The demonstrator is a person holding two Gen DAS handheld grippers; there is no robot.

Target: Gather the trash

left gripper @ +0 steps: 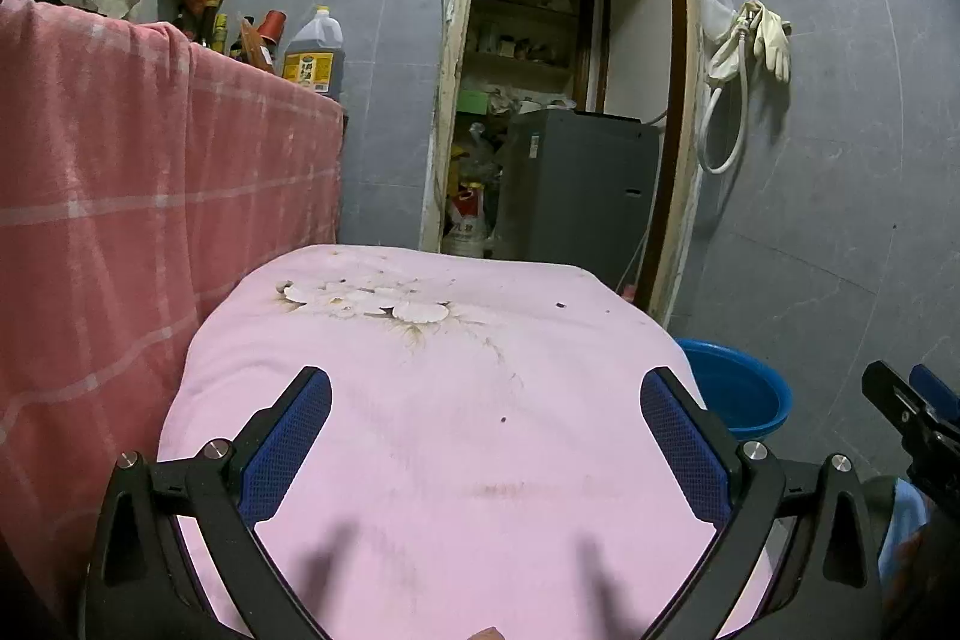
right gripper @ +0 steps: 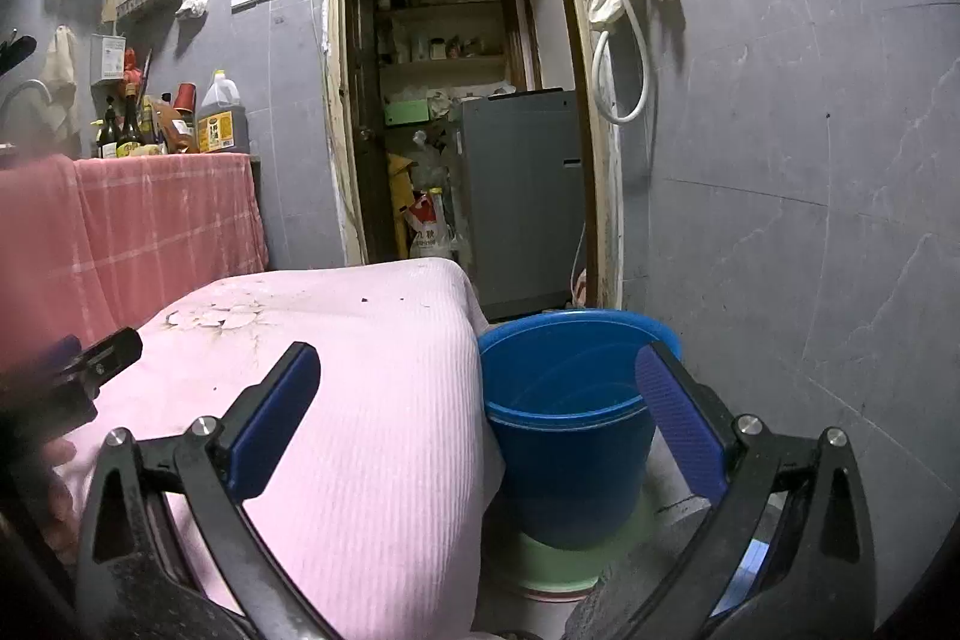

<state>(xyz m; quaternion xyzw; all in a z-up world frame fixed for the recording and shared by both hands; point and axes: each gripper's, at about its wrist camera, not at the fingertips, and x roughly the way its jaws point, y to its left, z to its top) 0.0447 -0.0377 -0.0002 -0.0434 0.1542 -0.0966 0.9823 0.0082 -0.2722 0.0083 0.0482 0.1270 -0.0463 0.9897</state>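
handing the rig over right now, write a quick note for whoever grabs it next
Left hand-held gripper: open, empty, hovering over the pink cloth.
Right hand-held gripper: open, empty, straddling the cloth's right edge and the blue bucket.
Job's things: the bucket stands on the floor, right beside the cloth-covered surface; nothing can be seen inside it from this angle. A few small dark specks lie on the cloth near its far edge; no larger trash is in view.
Done: nothing visibly collected.
Left: probably pick up the specks and drop them into the bucket, then look for more trash.
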